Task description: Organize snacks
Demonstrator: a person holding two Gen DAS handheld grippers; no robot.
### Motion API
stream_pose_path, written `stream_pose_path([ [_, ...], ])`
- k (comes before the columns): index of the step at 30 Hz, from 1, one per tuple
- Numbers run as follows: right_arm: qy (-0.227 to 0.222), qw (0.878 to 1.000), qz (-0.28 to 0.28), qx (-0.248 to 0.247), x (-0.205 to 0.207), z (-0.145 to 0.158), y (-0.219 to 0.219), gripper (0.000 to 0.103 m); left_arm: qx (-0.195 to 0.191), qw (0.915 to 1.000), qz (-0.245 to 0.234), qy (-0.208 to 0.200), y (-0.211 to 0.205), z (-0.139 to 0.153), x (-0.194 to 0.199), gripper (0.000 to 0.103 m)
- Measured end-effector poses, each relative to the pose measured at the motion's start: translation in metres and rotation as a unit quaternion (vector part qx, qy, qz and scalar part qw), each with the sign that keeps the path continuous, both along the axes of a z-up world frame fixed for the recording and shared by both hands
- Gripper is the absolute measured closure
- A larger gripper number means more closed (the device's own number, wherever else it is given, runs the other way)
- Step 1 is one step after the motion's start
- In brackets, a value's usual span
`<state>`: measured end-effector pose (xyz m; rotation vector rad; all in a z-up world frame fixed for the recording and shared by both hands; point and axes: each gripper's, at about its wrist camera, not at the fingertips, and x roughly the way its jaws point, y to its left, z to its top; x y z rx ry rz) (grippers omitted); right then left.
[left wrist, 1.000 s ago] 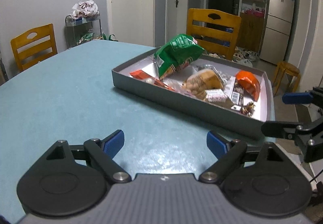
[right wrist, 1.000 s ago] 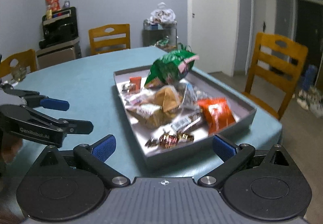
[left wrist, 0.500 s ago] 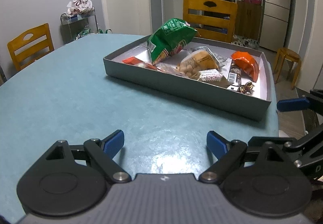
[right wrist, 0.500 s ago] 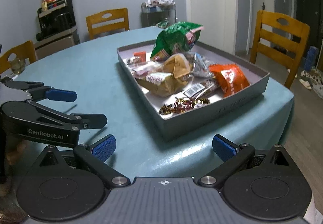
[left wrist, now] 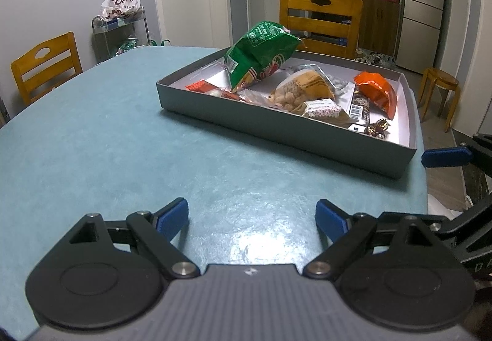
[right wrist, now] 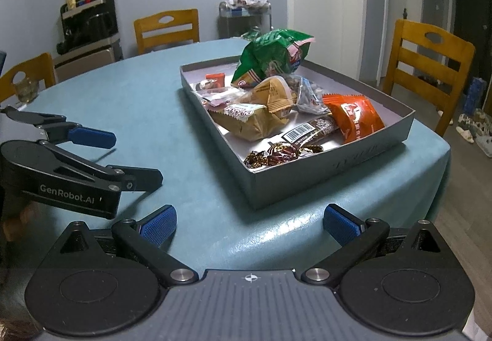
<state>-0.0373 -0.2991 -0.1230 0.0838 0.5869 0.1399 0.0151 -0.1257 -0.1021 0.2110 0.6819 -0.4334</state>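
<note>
Two grippers, left (left wrist: 252, 218) and right (right wrist: 250, 221), fingers apart, empty, low over the teal surface (left wrist: 107, 150). Snack tray (right wrist: 307, 187) ahead, well apart, long axis running near-to-far; right nearer.

A grey tray (right wrist: 323, 178) on a teal table (left wrist: 92, 156) holds green (left wrist: 261, 55), orange (right wrist: 353, 119) and tan packets (right wrist: 255, 122).

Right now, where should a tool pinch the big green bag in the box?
Probably the crimped top edge of the green bag. The bag leans up on the other snacks in the grey box, so that flat seam sticks high and free. Come from above, toward the chair side, with the right tool, which is open and empty.
</note>
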Motion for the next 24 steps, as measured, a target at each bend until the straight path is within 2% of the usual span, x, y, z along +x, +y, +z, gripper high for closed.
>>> stream_pose_path([
  [11,-0.001,1.000,-0.002,0.016,-0.0001,0.0011,-0.0042,0.000,0.004,1.0000,0.000,-0.004,-0.0007,-0.0002,-0.0009,0.012],
  [24,-0.008,1.000,-0.007,0.011,-0.0001,-0.0010,-0.0021,0.000,0.004,1.0000,0.001,-0.004,0.0001,-0.0008,-0.0004,0.011],
])
